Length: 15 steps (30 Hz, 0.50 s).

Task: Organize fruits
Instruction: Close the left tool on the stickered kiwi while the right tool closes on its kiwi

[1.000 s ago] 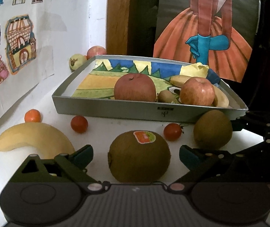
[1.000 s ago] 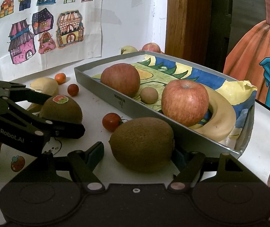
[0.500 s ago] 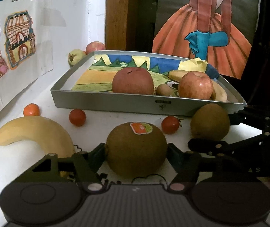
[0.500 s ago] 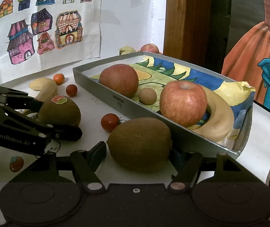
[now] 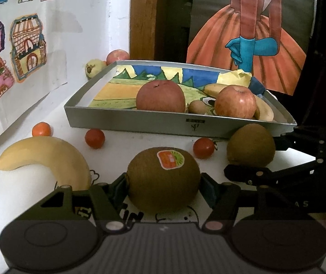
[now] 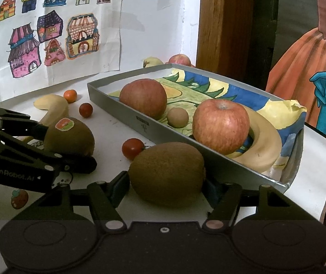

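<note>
Two kiwis lie on the worktop [image 5: 55,111] just short of the grey tray [image 5: 181,126], where apples and a banana already sit, each taken from the sides, apparently for lifting over its rim. The left tongs [image 5: 163,182] pinch the stickered kiwi [image 5: 163,180]. The right tongs [image 6: 166,182] pinch the plain kiwi [image 6: 167,173], the tray just ahead of them.

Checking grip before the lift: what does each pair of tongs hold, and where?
Left tongs grip the stickered kiwi across its sides; right tongs grip the plain kiwi across its ends. Both kiwis look to be resting on the table.
</note>
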{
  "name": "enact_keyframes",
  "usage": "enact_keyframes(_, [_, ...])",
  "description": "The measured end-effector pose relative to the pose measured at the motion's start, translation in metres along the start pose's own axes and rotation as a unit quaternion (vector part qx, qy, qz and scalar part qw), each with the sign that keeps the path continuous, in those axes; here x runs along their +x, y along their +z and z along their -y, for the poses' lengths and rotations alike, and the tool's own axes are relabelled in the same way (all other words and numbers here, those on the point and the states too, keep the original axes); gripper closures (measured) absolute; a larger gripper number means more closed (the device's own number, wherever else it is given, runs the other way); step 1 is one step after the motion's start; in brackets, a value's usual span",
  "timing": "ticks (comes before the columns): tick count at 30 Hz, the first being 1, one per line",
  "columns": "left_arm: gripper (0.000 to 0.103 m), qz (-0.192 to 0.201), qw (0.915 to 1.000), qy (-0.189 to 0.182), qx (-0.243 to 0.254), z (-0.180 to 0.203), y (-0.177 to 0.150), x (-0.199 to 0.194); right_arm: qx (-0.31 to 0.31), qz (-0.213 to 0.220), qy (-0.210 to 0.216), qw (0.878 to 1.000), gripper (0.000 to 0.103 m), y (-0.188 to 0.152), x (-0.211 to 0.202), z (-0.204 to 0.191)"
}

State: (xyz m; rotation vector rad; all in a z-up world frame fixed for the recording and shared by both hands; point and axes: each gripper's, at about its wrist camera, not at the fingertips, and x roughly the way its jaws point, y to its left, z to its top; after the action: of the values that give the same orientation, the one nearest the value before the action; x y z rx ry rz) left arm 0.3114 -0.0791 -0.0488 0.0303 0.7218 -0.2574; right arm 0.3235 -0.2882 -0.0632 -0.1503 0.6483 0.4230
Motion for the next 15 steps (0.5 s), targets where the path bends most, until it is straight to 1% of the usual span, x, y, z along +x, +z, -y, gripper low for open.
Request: enact_keyframes(15, [0.033,-0.012,0.9999,-0.006,-0.011,0.006,-0.01,-0.016,0.004,0.011,0.001,1.0,0.035,-0.017,-0.029,-0.007])
